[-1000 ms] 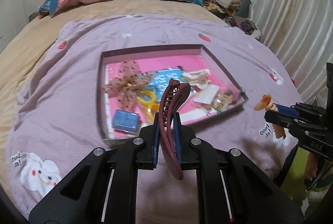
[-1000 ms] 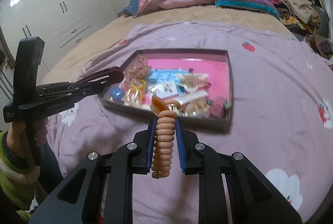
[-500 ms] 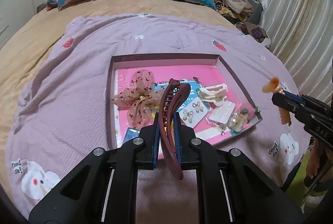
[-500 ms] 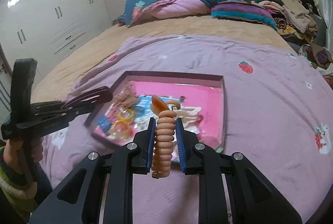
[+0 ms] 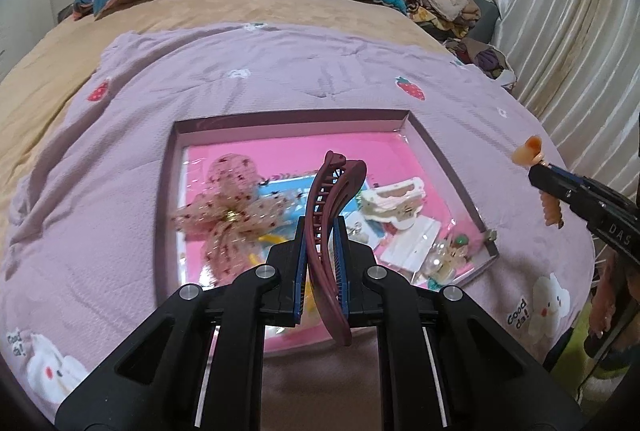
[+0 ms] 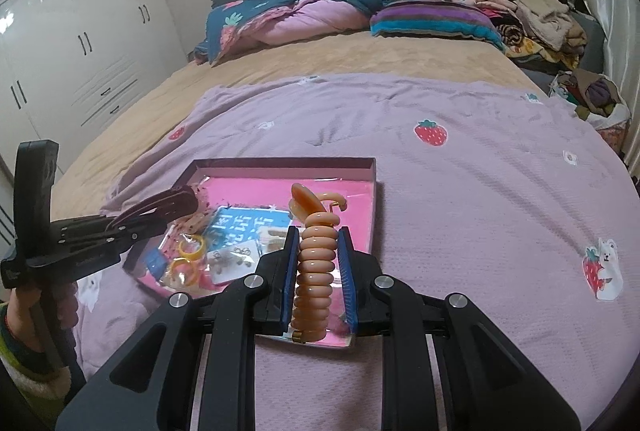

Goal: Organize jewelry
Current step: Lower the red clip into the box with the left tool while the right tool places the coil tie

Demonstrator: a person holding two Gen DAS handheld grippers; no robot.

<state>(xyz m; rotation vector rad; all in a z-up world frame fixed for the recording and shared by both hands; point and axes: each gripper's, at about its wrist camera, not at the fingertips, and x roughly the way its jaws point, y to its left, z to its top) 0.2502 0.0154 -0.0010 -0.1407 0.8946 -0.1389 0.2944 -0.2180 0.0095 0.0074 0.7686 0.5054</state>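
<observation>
The left gripper (image 5: 322, 263) has its fingers clenched on a maroon hair clip (image 5: 332, 227); the right gripper (image 6: 318, 267) grasps a peach coil hair tie (image 6: 314, 271). Both hang above the pink tray (image 5: 440, 167) of accessories on the bed's purple blanket (image 5: 280, 71).

The left gripper (image 5: 320, 263) hides the pink tray's (image 5: 448, 167) near edge at six o'clock, and the maroon hair clip (image 5: 332, 215) covers part of the blue card (image 5: 280, 191). At four o'clock, the small trinkets (image 5: 444, 255) in the tray's corner are too tiny to identify. The right gripper (image 6: 318, 271) and its peach spiral hair clip (image 6: 314, 271) mask the tray's near right corner.
</observation>
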